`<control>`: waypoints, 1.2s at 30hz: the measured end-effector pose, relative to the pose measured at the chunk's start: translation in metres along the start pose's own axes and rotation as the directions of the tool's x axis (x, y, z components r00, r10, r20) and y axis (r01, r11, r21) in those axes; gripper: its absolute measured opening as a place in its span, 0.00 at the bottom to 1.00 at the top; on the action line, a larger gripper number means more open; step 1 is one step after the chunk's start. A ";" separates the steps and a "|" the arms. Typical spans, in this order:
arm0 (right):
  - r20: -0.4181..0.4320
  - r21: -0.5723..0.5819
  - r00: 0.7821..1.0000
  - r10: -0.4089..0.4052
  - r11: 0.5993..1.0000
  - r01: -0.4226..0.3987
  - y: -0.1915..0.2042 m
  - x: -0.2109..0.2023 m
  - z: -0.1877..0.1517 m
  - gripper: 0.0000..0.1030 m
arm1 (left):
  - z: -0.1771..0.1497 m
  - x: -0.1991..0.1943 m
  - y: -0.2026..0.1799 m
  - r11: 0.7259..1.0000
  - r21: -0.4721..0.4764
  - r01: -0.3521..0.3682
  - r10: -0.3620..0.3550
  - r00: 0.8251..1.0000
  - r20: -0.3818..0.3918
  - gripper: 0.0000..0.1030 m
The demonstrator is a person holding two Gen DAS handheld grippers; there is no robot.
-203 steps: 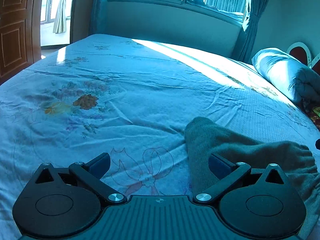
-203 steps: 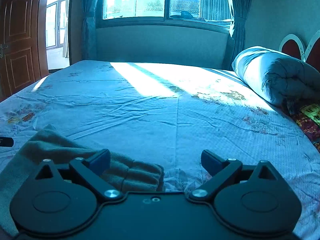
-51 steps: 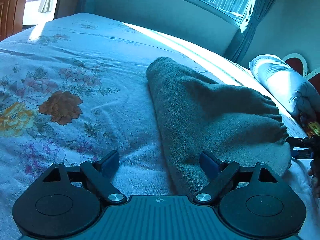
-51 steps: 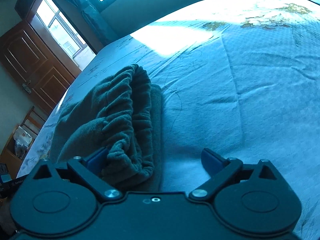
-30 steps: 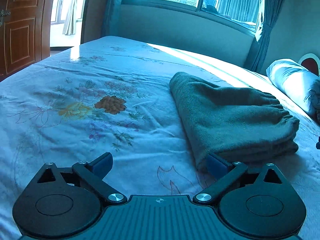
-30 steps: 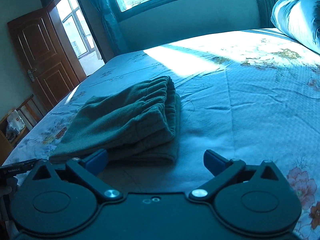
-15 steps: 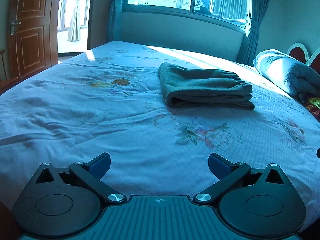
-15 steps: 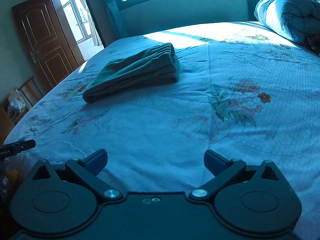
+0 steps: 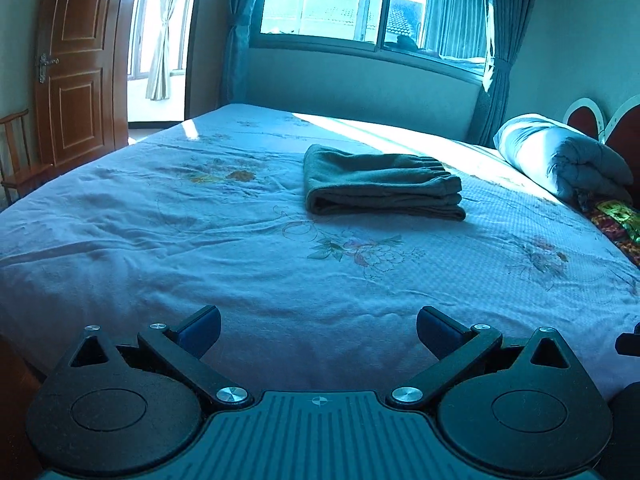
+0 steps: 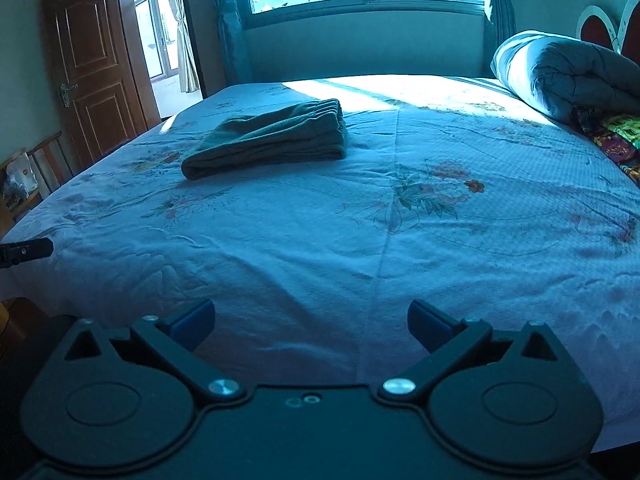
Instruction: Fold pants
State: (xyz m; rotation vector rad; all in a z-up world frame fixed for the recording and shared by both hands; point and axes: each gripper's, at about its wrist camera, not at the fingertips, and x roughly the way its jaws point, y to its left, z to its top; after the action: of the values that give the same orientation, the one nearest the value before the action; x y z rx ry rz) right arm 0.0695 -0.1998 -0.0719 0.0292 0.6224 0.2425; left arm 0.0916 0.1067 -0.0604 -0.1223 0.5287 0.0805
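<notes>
The dark green pants (image 9: pixel 380 186) lie folded in a flat stack on the blue floral bedsheet (image 9: pixel 200 248), far from both grippers; they also show in the right wrist view (image 10: pixel 272 136), at the left. My left gripper (image 9: pixel 318 326) is open and empty, held back above the near edge of the bed. My right gripper (image 10: pixel 310 320) is open and empty, also back at the near edge. The tip of the left gripper (image 10: pixel 24 252) shows at the far left of the right wrist view.
A rolled quilt (image 9: pixel 560 160) lies at the headboard on the right, with a colourful cloth (image 9: pixel 616 216) below it. A wooden door (image 9: pixel 76 64) and a chair (image 9: pixel 20 156) stand at the left. A window (image 9: pixel 360 4) is behind the bed.
Both grippers have pulled back from the folded pants toward the near edge of the bed and risen a little. The pants lie still and look smaller and farther away.
</notes>
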 end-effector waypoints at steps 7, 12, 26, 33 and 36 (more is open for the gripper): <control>0.082 -0.020 0.996 0.033 0.999 -0.031 0.015 -0.043 0.010 0.94 | 0.013 -0.058 -0.023 0.999 0.045 0.014 -0.019 0.994 0.109 1.00; 0.153 -0.008 0.987 0.045 0.999 -0.044 0.028 -0.083 0.014 0.94 | 0.023 -0.095 -0.031 0.999 0.054 0.009 -0.018 0.986 0.169 1.00; 0.320 -0.108 0.945 0.064 0.994 -0.031 0.086 -0.154 0.062 0.94 | 0.070 -0.165 -0.050 0.999 0.044 0.015 -0.027 0.955 0.295 1.00; 0.311 -0.123 0.947 0.081 0.991 -0.044 0.092 -0.145 0.061 0.94 | 0.071 -0.165 -0.051 0.997 0.033 0.066 -0.072 0.960 0.271 1.00; 0.314 -0.124 0.947 0.073 0.992 -0.035 0.093 -0.145 0.060 0.94 | 0.066 -0.157 -0.052 0.997 0.021 0.068 -0.071 0.967 0.246 1.00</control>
State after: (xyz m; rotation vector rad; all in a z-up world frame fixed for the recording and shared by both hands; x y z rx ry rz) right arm -0.0296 -0.1403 0.0697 -0.0270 0.2853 0.3196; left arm -0.0050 0.0571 0.0807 -0.1167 0.2757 0.0234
